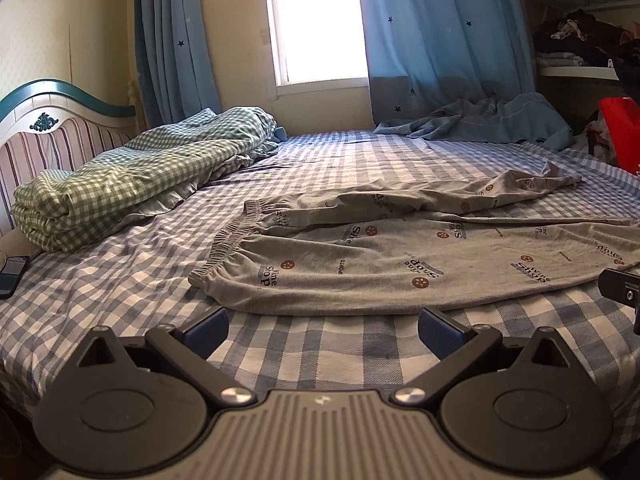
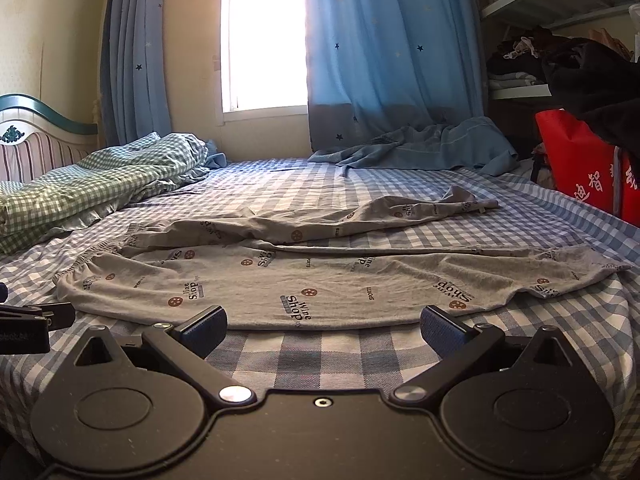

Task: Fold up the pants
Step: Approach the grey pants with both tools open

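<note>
Left gripper (image 1: 322, 330): we hold it released, jaws spread wide and empty, low over the checked sheet (image 1: 312, 354) at the bed's near edge, just short of the pants' near hem line.
Right gripper (image 2: 322, 330): likewise released and empty, its blue pads (image 2: 206, 326) almost at the cloth edge; we see the other gripper's tip at the left border of this view, so the two sit side by side.
Pants (image 2: 304, 280): grey, printed, spread across the bed with the elastic waistband (image 1: 228, 240) to our left and the cuffs to our right. The near leg lies fairly flat; the far leg (image 2: 360, 216) is rumpled and angles away, its cuff well apart from the near one.
Step in hand: we judge the fold has not begun; the first job looks like bringing one leg onto the other.
How to do it well: we would pinch only the top layer's edge, one gripper near the waistband and one toward the cuff, so the cloth lifts evenly. We should smooth the far leg's wrinkles first, or they get trapped in the fold.
Risk: soft knit may sag between the two grips, and a deep bite could catch the sheet below.
Quilt (image 1: 132, 184): green gingham, bundled at the left, clear of the pants.
Blue cloth (image 2: 420, 146): heaped at the far edge under the curtains (image 2: 380, 48), out of our way.
</note>
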`<state>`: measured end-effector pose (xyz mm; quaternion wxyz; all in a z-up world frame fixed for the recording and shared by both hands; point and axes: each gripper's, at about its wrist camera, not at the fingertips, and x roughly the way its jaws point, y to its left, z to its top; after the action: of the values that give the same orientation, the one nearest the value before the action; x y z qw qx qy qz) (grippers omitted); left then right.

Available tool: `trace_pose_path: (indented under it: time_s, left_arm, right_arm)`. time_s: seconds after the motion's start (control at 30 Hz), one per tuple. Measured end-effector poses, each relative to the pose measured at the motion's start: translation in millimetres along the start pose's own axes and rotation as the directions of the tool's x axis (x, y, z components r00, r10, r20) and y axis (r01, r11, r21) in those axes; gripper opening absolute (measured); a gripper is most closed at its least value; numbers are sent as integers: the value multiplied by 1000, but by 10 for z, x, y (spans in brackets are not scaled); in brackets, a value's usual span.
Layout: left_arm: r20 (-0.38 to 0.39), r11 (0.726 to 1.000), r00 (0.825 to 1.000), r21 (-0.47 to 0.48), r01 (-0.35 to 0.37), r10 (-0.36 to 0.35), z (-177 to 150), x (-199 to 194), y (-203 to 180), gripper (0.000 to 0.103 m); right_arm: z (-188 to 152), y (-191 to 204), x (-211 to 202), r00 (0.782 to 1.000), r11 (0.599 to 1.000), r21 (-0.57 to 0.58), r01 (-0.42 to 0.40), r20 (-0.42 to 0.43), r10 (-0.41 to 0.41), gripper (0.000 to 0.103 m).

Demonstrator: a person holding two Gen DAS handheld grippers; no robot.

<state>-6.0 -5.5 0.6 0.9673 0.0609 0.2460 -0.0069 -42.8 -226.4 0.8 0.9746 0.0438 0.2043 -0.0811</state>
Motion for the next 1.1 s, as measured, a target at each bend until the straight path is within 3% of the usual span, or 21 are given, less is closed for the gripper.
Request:
trace_pose_path:
  time_s: [1.1]
  left_arm:
    - [-15, 1000, 1000, 23, 4, -4, 12, 69, -57, 103]
  right_arm:
    - [-48, -79, 51, 999, 999, 16, 35, -16, -35, 103]
